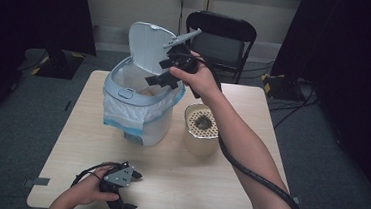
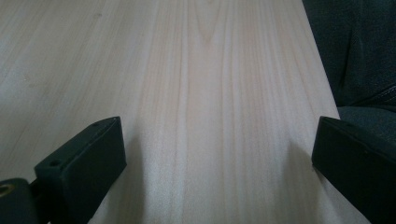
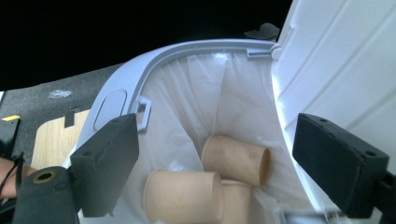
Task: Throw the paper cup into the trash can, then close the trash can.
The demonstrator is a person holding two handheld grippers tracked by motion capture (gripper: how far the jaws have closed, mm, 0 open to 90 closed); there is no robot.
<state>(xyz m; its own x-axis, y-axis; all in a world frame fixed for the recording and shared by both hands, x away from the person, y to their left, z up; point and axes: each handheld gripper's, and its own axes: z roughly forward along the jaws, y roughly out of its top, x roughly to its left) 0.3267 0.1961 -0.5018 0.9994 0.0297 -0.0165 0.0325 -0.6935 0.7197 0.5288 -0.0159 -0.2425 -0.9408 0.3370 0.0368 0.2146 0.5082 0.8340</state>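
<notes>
A white bin (image 1: 119,92) with its lid (image 1: 148,44) raised stands on the far left part of the wooden table (image 1: 177,184), lined with a white bag. My right gripper (image 1: 160,71) hovers over the bin's mouth, jaws open and empty. In the right gripper view the gripper (image 3: 217,140) looks down past the bin rim (image 3: 154,70) and the lid (image 3: 336,60) at paper cups (image 3: 236,158) lying on their sides in the bag. My left gripper (image 1: 134,190) rests near the table's front edge, open with bare wood between its jaws (image 2: 217,140).
A beige perforated pot (image 1: 200,143) with a dark lump (image 1: 203,121) inside stands just right of the bin, under my right forearm. A black folding chair (image 1: 221,34) stands behind the table. The bag's edge hangs over the bin's front.
</notes>
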